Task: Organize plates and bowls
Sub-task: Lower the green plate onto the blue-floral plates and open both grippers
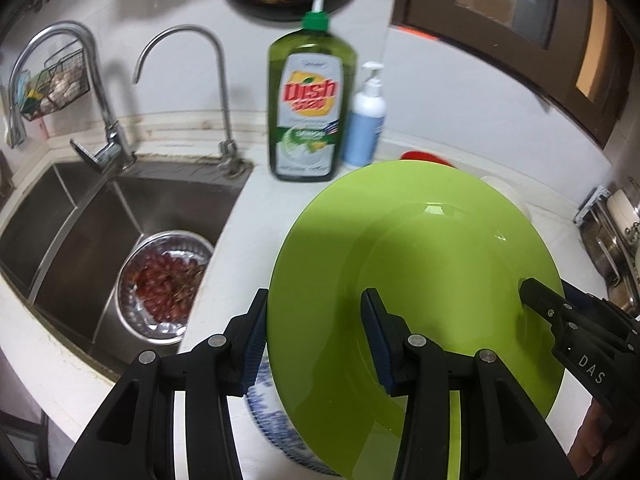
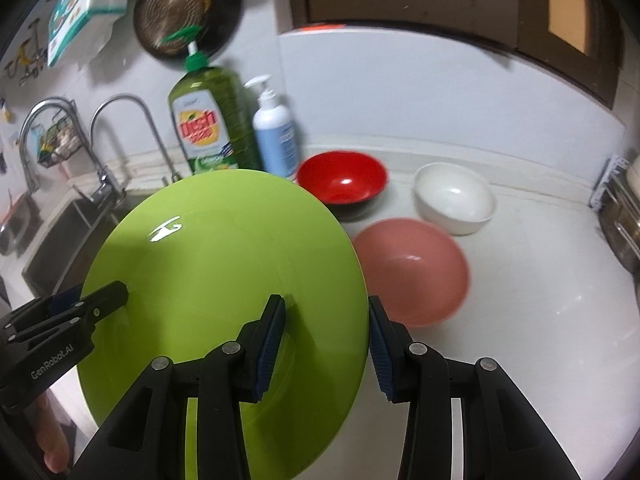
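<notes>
While I hold both wrists over the white bench (image 2: 520, 340), a glossy lime-green round plate (image 1: 420, 280) sits tilted between my two tools. My left hand-held gripper (image 1: 316, 336) straddles the plate's left rim — one blue-padded finger outside the edge, the other over the plate's face — with the jaws set fairly wide, and I cannot tell whether the pads actually press the plate. My right hand-held gripper (image 2: 328, 344) straddles the opposite rim in the same way, one pad on the green face and one just outside the edge; its grip is equally unclear to me.

Under the green plate, at its lower left in the left wrist view, a white plate with a blue pattern (image 1: 266, 404) peeks out on the bench.

Beyond the plate's right edge stand three bowls: a red bowl with a dark outside (image 2: 342, 178), a white bowl (image 2: 454, 198), and a larger pink bowl (image 2: 412, 270) nearest me.

A green dish-soap pump bottle (image 1: 310, 104) and a white-and-blue pump bottle (image 1: 364, 120) stand against the wall, just beside each other. To the left, a steel sink (image 1: 80, 216) holds a metal colander of red grapes (image 1: 166, 280).
</notes>
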Tool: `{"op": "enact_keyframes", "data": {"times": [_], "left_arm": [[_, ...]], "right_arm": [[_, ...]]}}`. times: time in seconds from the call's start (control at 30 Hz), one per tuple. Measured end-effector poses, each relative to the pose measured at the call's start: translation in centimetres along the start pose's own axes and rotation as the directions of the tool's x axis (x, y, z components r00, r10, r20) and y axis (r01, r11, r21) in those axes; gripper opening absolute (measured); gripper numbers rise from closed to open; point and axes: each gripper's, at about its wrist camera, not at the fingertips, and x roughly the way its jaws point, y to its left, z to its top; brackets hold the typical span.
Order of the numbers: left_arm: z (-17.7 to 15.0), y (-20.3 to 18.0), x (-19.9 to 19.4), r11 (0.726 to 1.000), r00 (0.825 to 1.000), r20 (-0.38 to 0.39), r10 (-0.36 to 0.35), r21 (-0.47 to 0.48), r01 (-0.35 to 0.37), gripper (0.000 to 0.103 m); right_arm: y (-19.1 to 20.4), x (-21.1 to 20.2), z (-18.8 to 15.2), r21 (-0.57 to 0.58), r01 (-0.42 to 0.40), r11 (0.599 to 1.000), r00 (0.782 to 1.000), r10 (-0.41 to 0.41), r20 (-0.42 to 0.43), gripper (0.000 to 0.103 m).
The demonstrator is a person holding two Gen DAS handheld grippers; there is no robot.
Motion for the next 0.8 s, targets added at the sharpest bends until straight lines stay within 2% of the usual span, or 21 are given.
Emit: {"op": "enact_keyframes", "data": {"times": [0.27,0.8], "left_arm": [[-1.6,2.3,2.1,1.000,0.997,-0.079,0.021,-0.014,-0.022,0.045],[-4.2,2.7,7.4,1.000,0.977,-0.214,0.022,-0.016,-0.026,0.046]], "right_arm": [[2.0,2.5,-1.1,-0.004,-0.013,1.000,0.997,0.012,-0.075,0.042],[2.1,7.7,-3.6,0.003,0.008,1.000,0.976,-0.007,-0.218,0.042]]}}
